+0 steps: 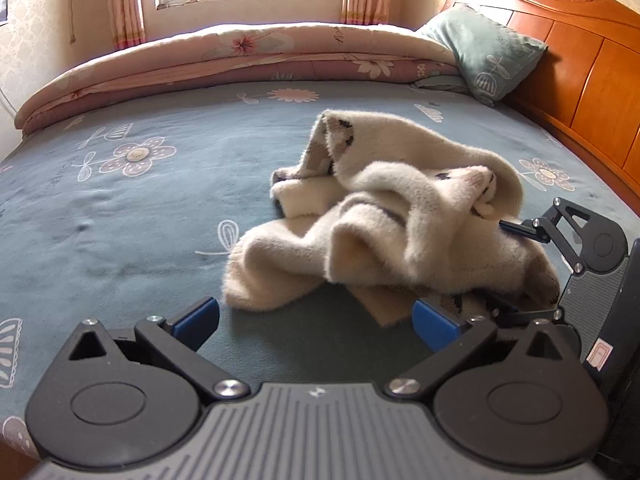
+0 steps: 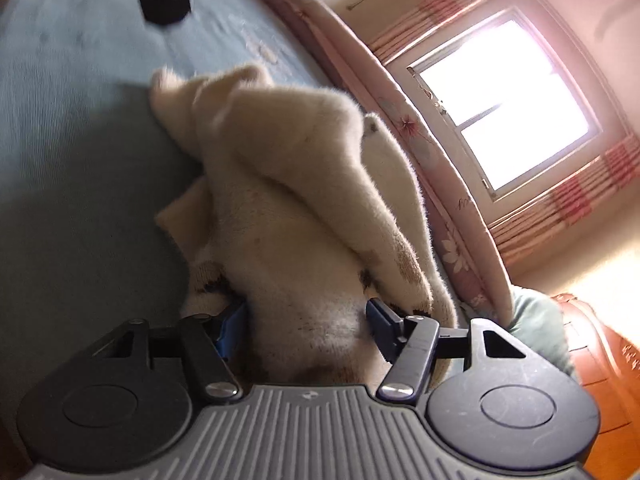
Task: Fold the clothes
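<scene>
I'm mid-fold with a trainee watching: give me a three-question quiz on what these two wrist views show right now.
1. True or false: the cream fleece garment lies flat and neatly folded on the bed sheet.
2. Which gripper has fleece between its fingers? A) left gripper B) right gripper
3. Fill in: the green pillow leans against the wooden ____.

Key: 1 false, it is crumpled. 2 B; the left one is open over bare sheet. 3 headboard.
</scene>
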`<action>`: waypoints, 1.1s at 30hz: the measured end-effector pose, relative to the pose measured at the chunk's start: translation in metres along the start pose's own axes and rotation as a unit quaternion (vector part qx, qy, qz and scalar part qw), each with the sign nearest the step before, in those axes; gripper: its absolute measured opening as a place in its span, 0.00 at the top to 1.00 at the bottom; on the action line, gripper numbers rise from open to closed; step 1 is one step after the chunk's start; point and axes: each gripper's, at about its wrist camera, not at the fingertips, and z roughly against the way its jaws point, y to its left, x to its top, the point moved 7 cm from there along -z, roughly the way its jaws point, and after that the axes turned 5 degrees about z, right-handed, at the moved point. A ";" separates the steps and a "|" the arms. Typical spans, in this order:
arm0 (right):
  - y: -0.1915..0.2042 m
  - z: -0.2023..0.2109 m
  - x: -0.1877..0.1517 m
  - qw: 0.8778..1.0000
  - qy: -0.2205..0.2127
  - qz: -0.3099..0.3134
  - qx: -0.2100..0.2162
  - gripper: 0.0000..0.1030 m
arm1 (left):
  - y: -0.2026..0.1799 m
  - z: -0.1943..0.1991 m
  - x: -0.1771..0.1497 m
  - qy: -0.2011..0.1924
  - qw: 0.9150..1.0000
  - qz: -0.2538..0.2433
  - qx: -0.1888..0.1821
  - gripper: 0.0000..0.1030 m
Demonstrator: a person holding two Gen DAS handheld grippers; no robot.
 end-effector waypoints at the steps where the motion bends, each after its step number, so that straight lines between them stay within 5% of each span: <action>1: -0.003 0.002 -0.001 1.000 0.001 -0.004 -0.006 0.41 | 0.002 0.001 -0.001 0.000 1.000 0.002 0.001 0.01; 10: -0.057 0.031 -0.020 0.986 0.003 -0.165 -0.023 0.66 | 0.007 -0.004 -0.004 0.011 1.000 0.014 0.007 0.01; 17: -0.096 0.040 -0.056 0.969 0.022 -0.245 -0.031 0.75 | 0.001 -0.002 0.000 0.002 1.000 0.009 0.002 0.01; 21: -0.121 0.042 -0.085 0.947 0.048 -0.313 -0.057 0.77 | -0.001 -0.004 0.001 -0.004 1.000 0.006 0.000 0.01; 28: -0.115 0.033 -0.141 0.895 0.095 -0.434 -0.028 0.76 | -0.017 -0.010 0.010 -0.014 0.999 -0.031 -0.008 0.01; 33: -0.117 0.032 -0.145 0.884 0.089 -0.459 -0.008 0.76 | -0.043 -0.018 0.026 -0.035 0.994 -0.106 -0.011 0.01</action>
